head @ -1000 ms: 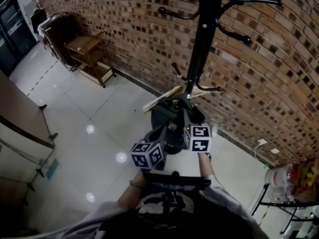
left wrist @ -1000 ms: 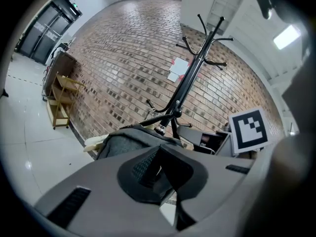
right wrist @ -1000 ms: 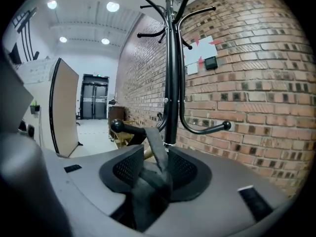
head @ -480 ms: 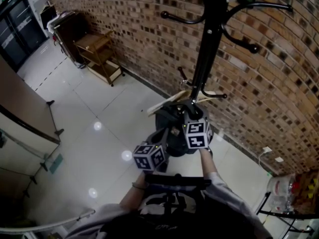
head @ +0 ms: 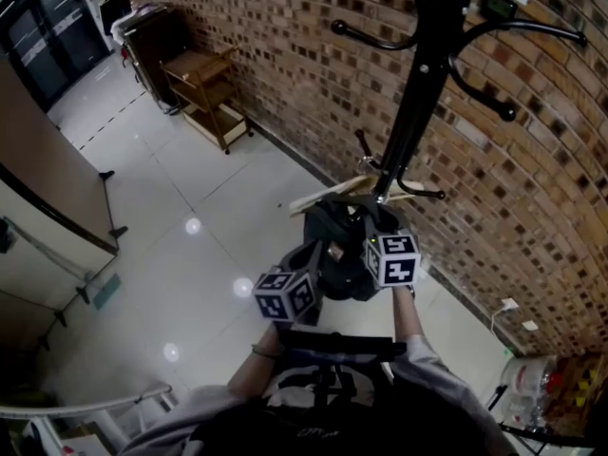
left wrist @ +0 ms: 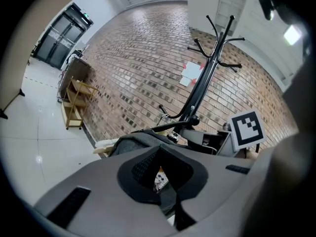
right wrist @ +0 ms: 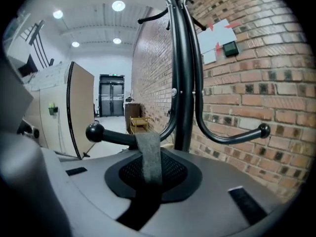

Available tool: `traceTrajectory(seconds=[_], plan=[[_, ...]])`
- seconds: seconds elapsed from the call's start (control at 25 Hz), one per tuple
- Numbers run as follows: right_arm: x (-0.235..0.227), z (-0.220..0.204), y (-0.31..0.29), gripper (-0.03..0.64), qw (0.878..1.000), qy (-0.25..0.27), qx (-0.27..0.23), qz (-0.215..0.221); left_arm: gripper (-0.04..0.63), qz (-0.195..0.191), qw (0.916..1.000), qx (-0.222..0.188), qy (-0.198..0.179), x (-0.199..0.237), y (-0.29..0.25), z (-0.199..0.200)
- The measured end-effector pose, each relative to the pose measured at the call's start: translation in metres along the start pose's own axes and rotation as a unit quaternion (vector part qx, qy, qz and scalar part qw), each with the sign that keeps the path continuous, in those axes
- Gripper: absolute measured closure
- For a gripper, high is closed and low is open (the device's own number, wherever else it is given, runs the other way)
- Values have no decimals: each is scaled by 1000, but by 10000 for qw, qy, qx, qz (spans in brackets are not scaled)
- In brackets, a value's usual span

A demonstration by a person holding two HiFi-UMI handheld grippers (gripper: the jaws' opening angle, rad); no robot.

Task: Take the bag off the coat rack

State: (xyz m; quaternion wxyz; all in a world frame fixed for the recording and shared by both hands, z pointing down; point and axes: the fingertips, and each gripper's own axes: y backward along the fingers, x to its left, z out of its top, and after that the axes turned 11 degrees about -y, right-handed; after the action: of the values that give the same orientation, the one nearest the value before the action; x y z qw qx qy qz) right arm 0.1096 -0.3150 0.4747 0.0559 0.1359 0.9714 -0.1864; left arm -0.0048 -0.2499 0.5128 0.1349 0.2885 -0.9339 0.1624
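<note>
A black coat rack (head: 410, 112) stands against the brick wall. A dark bag (head: 334, 234) hangs from one of its low hooks. In the right gripper view the bag's grey strap (right wrist: 148, 154) lies over a ball-tipped hook (right wrist: 109, 135) and runs down between my right gripper's (right wrist: 148, 181) jaws, which are closing and pinch it. My left gripper (left wrist: 160, 174) is shut on the bag's dark fabric (left wrist: 132, 143), lower on its left side. In the head view both grippers, left (head: 312, 253) and right (head: 373, 222), sit at the bag.
A wooden hanger (head: 328, 195) pokes out from the rack just above the bag. A wooden trolley (head: 211, 91) stands along the brick wall (head: 532, 188) at the far left. A brown partition (head: 43, 193) borders the shiny tiled floor on the left.
The head view has swung slightly, so the rack sits further right. Both grippers have stayed at the bag, the right one edging closer to the rack's hook.
</note>
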Motion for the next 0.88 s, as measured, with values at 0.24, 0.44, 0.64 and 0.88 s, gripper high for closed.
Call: traceTrajectory(seconds=[0.24, 0.44, 0.64, 0.88], plan=[[11, 2, 16, 566, 9966, -811, 127, 99, 589, 177, 9997, -142, 78, 11, 7, 9], [27, 10, 33, 566, 9964, -788, 67, 319, 589, 308, 9990, -213, 225, 23, 12, 10], [43, 20, 50, 566, 9979, -490, 14, 415, 589, 318, 9990, -233, 226, 25, 13, 11], [54, 25, 67, 566, 9981, -451, -37, 429, 588, 459, 9981, -318, 275, 36, 19, 16]])
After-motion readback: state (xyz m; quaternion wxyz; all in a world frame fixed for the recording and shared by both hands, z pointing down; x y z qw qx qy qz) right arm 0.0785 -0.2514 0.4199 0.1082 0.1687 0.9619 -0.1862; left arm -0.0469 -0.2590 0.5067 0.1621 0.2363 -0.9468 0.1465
